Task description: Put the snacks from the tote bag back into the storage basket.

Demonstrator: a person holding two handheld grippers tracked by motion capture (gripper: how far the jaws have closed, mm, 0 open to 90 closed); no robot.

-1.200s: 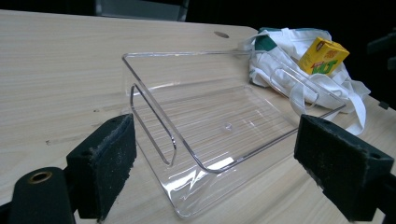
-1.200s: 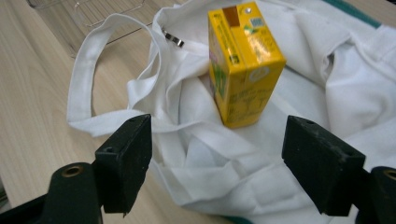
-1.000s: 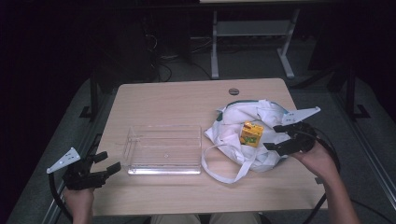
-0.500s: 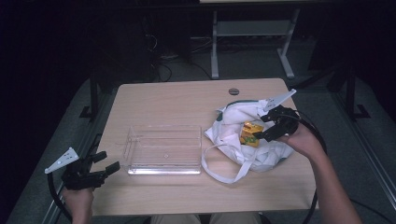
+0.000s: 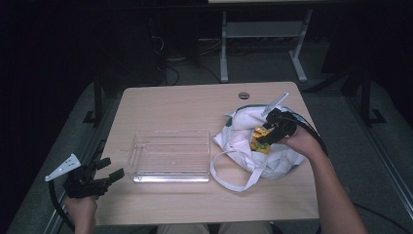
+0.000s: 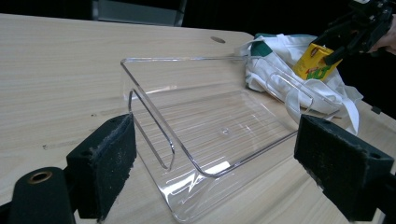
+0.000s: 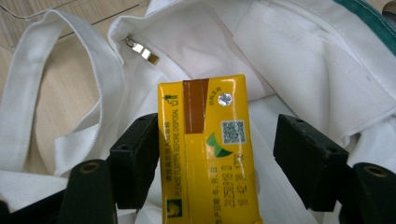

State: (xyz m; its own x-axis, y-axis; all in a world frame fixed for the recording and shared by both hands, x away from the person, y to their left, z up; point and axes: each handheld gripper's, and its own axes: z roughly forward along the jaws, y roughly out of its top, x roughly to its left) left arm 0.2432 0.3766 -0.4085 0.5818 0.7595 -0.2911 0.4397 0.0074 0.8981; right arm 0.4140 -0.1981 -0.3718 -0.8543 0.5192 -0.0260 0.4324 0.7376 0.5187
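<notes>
Now right tongs [image 7: 205,158] have been closing around the yellow carton [image 7: 208,154].

High view overlooks table [image 5: 195,105]; gripper views sit close, low.

A light wooden table [image 5: 195,105] carried everything. A clear plastic tray [image 5: 170,156] lay directly on it near the front edge (open side up), and just to its right a crumpled white cloth bag [image 5: 243,141] rested on the top, its straps looping out over the wood toward the tray. A small round grommet [image 5: 243,95] sat in the far edge of the tabletop.
</notes>
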